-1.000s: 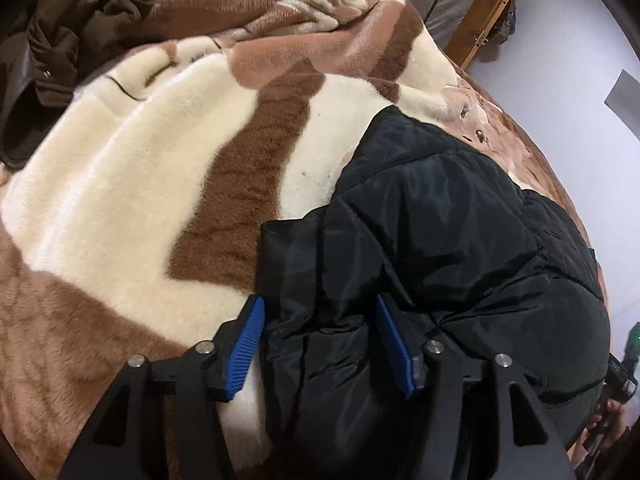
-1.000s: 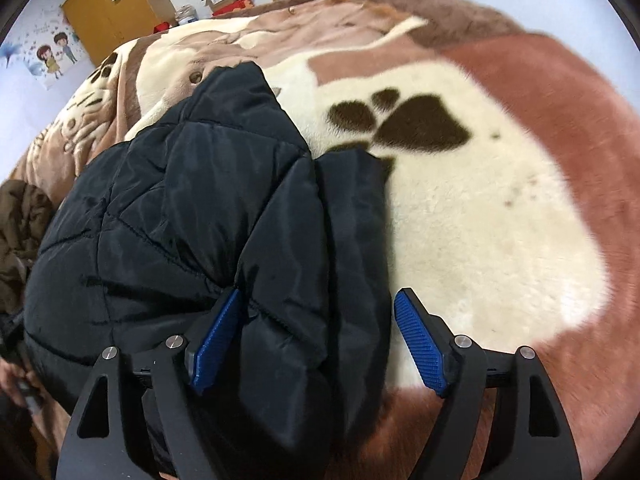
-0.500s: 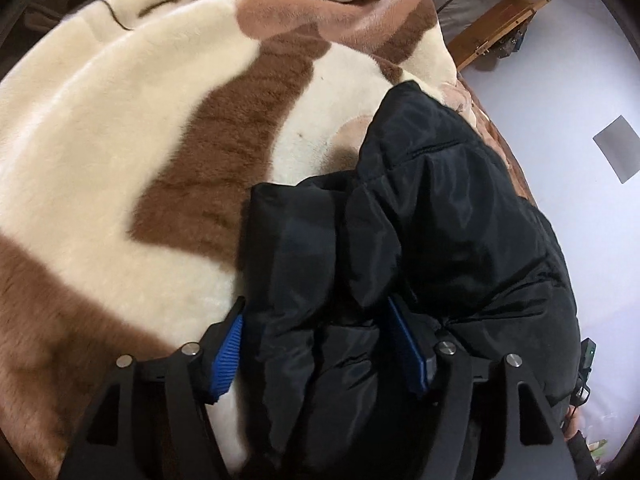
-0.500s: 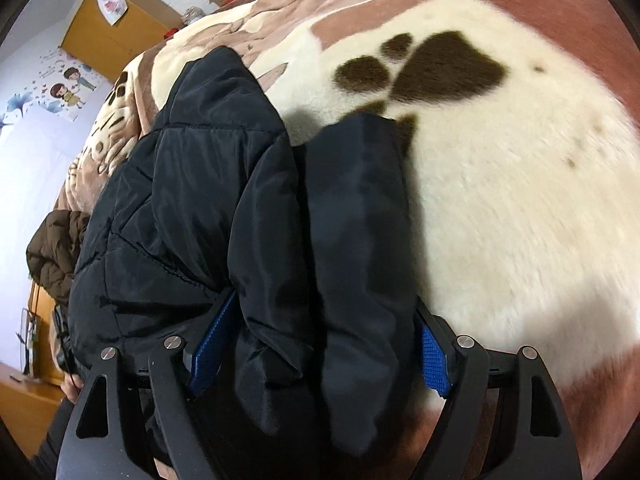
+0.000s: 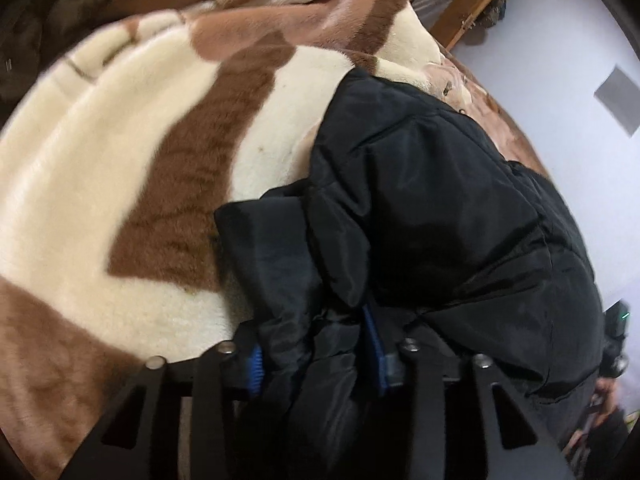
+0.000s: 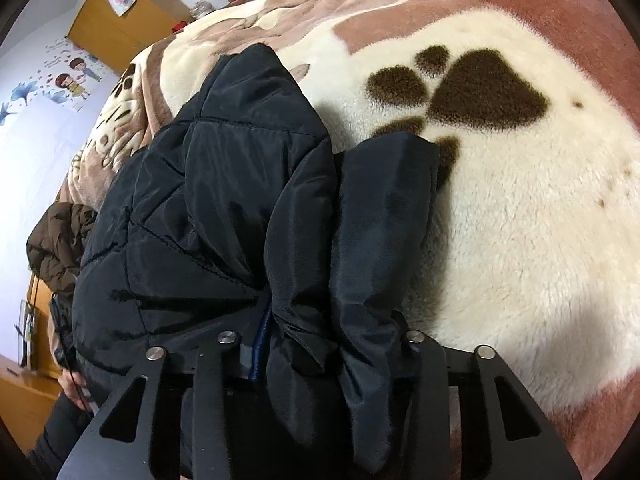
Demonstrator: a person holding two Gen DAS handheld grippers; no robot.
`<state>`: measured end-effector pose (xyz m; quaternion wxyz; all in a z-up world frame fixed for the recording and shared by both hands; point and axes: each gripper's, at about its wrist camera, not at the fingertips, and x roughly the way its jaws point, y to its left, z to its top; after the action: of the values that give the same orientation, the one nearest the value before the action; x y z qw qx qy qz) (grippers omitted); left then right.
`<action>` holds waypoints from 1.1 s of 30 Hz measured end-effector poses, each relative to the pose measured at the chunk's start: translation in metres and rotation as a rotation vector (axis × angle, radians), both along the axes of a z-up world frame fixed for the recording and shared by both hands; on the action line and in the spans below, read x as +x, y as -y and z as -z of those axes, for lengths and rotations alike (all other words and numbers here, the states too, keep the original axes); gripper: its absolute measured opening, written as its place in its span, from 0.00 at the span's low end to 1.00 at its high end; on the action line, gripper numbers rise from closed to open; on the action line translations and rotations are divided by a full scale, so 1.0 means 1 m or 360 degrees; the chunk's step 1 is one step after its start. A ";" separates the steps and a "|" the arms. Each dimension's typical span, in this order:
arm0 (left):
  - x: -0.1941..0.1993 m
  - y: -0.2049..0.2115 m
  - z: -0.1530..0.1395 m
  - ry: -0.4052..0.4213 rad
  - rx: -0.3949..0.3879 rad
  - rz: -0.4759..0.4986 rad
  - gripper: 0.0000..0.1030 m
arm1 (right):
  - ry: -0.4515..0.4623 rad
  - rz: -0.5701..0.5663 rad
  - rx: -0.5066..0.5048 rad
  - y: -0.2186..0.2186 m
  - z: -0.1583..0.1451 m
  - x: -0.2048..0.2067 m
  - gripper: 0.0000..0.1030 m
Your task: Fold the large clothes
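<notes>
One black padded jacket (image 5: 440,208) lies bunched on the plush blanket (image 5: 100,168). Left gripper (image 5: 316,360) and right gripper (image 6: 328,356) each clench its folds. Only the right view shows the paw print (image 6: 480,88) and orange cabinet (image 6: 120,28).

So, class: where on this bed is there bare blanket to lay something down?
Free: the cream patch around the paw print, right of the black jacket, and the cream-and-brown stretch left of it. Crowded: the near edge, where both tongs clamp jacket folds.

right gripper (image 6: 324,356) clamping black jacket (image 6: 224,200), blanket (image 6: 520,220)
</notes>
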<state>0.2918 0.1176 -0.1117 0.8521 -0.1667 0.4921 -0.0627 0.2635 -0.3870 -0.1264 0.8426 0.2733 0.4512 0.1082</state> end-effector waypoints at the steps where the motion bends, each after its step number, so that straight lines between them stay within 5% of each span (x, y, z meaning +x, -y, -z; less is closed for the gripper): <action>1: -0.002 0.003 -0.007 0.0014 0.0047 0.0004 0.31 | 0.0017 0.0002 -0.0033 -0.002 -0.008 -0.003 0.29; 10: -0.063 0.004 -0.095 0.0273 0.0097 0.0005 0.25 | 0.0237 -0.0027 -0.0057 -0.005 -0.083 -0.064 0.23; 20: -0.156 -0.006 -0.135 0.0350 0.0050 -0.0009 0.25 | 0.0291 -0.0052 -0.0017 -0.013 -0.098 -0.138 0.23; 26: -0.160 0.006 -0.137 0.0333 0.0042 0.0007 0.25 | 0.0291 -0.0024 -0.0005 -0.003 -0.098 -0.149 0.23; 33: -0.115 0.039 -0.144 0.0372 0.0005 0.0064 0.25 | 0.0335 0.0051 -0.0039 0.032 -0.109 -0.125 0.23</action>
<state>0.1763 0.0787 0.0318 0.9025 -0.1472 0.3928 -0.0980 0.1388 -0.4192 -0.0179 0.8903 0.2571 0.3571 0.1173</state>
